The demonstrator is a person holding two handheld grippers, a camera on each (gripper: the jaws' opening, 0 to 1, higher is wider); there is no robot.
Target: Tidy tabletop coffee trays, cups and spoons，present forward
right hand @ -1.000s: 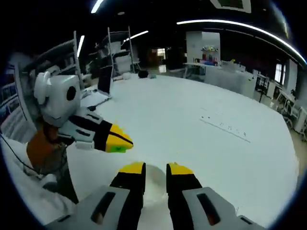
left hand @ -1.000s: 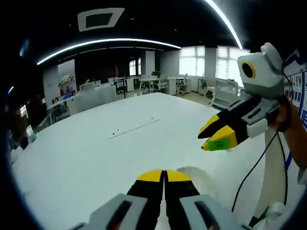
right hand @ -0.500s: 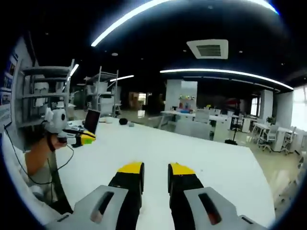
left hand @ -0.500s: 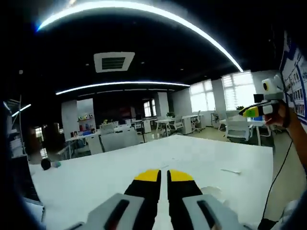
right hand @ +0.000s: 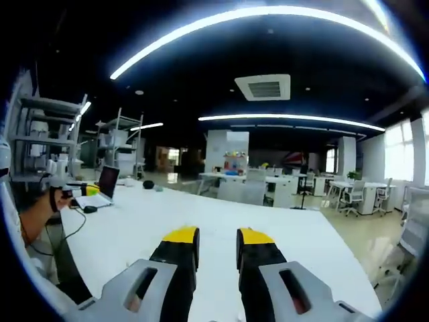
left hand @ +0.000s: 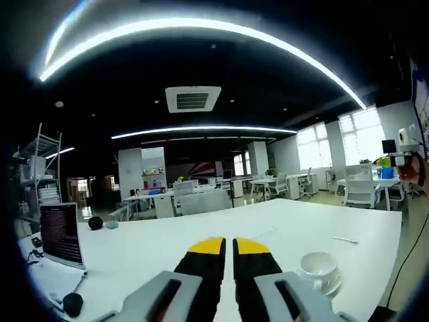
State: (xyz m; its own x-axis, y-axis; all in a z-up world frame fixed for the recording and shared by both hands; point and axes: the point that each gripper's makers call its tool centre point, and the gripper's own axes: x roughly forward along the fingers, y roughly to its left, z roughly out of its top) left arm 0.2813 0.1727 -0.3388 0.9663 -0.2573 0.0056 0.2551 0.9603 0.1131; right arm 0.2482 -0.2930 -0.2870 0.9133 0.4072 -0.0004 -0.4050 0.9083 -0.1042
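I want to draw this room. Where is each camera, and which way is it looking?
Left gripper view: rides the left gripper, looking across the white table past a cup on a saucer; a hand shows far right.
Right gripper view: rides the right gripper, looking along the table; a hand shows left.
Shared: table, laptop.

Worktop (left hand: 201, 231) white, plain. Cup (left hand: 318, 264) white, on white saucer (left hand: 330, 282), near right. Spoon (left hand: 345, 239) pale, farther right. Laptop (left hand: 62, 235) at left, screen dark with fine light lines. Left gripper (left hand: 228, 246) jaws black, yellow tips, grey base. Right gripper (right hand: 218, 236) same colours. Ceiling black with white light strips.
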